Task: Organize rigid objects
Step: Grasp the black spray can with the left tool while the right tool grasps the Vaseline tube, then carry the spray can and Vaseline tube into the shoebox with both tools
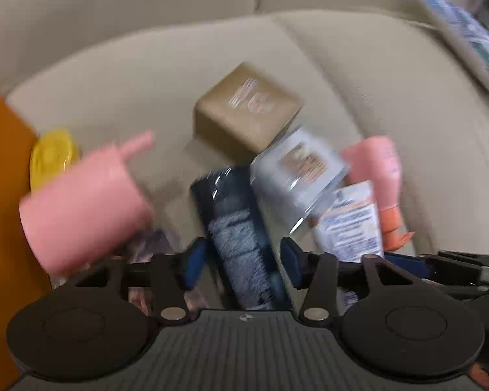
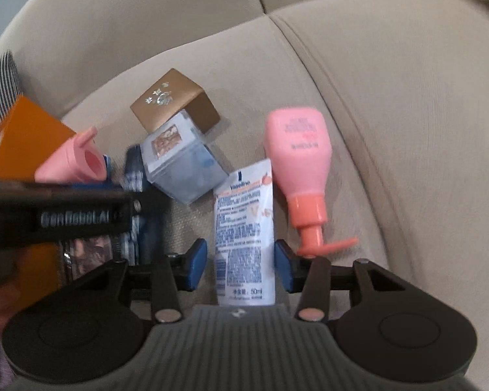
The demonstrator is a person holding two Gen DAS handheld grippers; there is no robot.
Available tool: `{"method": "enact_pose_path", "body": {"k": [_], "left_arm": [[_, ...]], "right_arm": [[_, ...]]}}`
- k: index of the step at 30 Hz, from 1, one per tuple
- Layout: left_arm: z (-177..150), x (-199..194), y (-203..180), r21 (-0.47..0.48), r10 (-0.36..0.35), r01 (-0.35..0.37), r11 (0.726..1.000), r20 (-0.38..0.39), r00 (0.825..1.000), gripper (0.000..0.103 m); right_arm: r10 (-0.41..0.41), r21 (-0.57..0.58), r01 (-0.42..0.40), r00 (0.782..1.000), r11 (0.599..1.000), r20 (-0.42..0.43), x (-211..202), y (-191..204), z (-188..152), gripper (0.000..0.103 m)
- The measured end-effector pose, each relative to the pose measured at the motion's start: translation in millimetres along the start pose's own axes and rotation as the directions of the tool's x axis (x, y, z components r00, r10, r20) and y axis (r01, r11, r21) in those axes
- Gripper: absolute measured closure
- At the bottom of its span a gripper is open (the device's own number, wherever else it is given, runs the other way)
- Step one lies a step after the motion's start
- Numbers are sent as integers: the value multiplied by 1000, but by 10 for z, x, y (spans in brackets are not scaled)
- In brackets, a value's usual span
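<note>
On the beige sofa seat, a dark blue packet (image 1: 241, 238) lies between the blue pads of my left gripper (image 1: 243, 262), which stands open over it. A pink cup (image 1: 81, 208) lies blurred to the left of that gripper. My right gripper (image 2: 241, 264) is open around a white Vaseline tube (image 2: 244, 228), and a strip of sofa shows between the tube and the left pad. A pink pump bottle (image 2: 296, 150) lies to the right of the tube. A clear grey cube box (image 2: 182, 163) leans on a brown box (image 2: 172, 101) behind it.
An orange box (image 2: 26, 143) stands at the left with a yellow item (image 1: 52, 156) beside it. A shiny packet (image 2: 88, 251) lies under the left gripper's black body (image 2: 75, 218). The seat cushion (image 2: 407, 130) is bare at the right. A printed packet (image 1: 466, 32) sits far right.
</note>
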State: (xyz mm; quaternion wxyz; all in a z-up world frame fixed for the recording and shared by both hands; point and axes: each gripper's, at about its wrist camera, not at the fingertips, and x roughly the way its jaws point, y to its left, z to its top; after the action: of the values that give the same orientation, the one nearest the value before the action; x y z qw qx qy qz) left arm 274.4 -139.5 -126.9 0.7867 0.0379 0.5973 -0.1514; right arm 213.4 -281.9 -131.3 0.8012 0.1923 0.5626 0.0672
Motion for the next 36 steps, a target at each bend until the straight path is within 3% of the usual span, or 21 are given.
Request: {"method": "enact_pose_path", "body": {"k": [3,9,16,18,22,28,36], "left_arm": [[-8,32,-26,-12,12,-12,1000,-2,1000,46],[-31,47,-120,-6,33,-33,999,-7,999,49],[-270,-195,-137,-3,-12,12,1000,57,998,53],[-358,-290,-146,2,-26,26,1000,84,996,54],[-530,-490,-138,-1,-53,53,999,137,989,56],[-728,-872,-51,0,-72,74,997,229,971,58],[-1031,-1559,114,1,-91,98,995,371,924,59]], "right_arm": [[30,85,-28,999,996,-24,50,-134,61,63],[66,154,-58,997,986,-47,183,-186,67,57],[22,63,-23,1000,998,13,28,64,-37,71],[31,43,-32,999,999,30,-64,114,-114,80],[13,-5,-12,997,1000,74,-300,192,-262,82],[43,-47,-37,990,998,134,-753,319,-381,82],[75,-141,-45,974,989,215,-1185,789,-535,82]]}}
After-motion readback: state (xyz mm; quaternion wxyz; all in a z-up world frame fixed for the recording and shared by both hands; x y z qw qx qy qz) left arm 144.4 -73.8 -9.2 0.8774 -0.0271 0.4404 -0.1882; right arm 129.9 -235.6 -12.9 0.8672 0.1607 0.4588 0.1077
